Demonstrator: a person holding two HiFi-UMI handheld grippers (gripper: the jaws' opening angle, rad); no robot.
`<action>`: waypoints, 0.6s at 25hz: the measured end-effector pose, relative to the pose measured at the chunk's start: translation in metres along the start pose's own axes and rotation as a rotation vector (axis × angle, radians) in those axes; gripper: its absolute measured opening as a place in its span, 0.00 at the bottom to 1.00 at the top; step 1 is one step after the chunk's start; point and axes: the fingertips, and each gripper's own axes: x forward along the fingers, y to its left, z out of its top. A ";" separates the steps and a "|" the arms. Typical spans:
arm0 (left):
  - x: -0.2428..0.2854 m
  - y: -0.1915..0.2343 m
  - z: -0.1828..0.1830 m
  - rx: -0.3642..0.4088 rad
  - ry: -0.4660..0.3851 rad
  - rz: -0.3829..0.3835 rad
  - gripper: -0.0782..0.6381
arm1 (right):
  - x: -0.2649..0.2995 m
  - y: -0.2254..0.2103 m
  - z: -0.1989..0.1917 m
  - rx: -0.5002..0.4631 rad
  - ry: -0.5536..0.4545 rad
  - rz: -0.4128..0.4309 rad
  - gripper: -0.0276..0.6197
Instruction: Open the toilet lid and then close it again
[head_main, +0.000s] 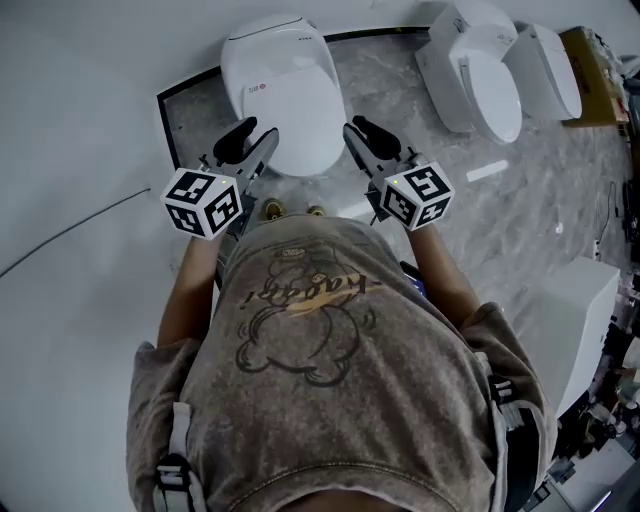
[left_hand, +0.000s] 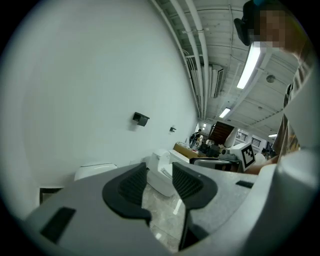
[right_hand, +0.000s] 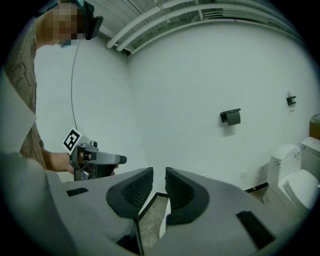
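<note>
The white toilet (head_main: 280, 90) stands against the wall with its lid down and flat; in the left gripper view its lid (left_hand: 95, 170) shows low at the left. Both grippers are raised in front of the person's chest, above the toilet's near end and touching nothing. My left gripper (head_main: 256, 134) hangs over the lid's left front edge, its jaws (left_hand: 160, 172) apart with only floor behind them. My right gripper (head_main: 358, 128) is just right of the lid's front, its jaws (right_hand: 159, 176) a narrow gap apart and empty. The right gripper view also shows the left gripper (right_hand: 95, 160).
Two more white toilets (head_main: 480, 75) (head_main: 545, 70) stand to the right on the grey marble floor (head_main: 500, 220), beside a cardboard box (head_main: 595, 70). A white cabinet (head_main: 580, 310) is at the right. A black paper holder (right_hand: 231, 116) hangs on the white wall. People stand far off (left_hand: 200, 137).
</note>
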 end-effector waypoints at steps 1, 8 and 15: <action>-0.003 0.000 0.001 0.005 -0.014 0.012 0.30 | -0.002 0.004 0.002 -0.005 -0.015 -0.003 0.17; -0.008 0.010 0.000 0.120 -0.143 0.032 0.12 | 0.002 0.019 -0.003 -0.075 -0.136 -0.019 0.08; -0.005 0.028 -0.014 0.153 -0.168 0.086 0.12 | 0.010 -0.006 -0.018 -0.035 -0.137 -0.119 0.08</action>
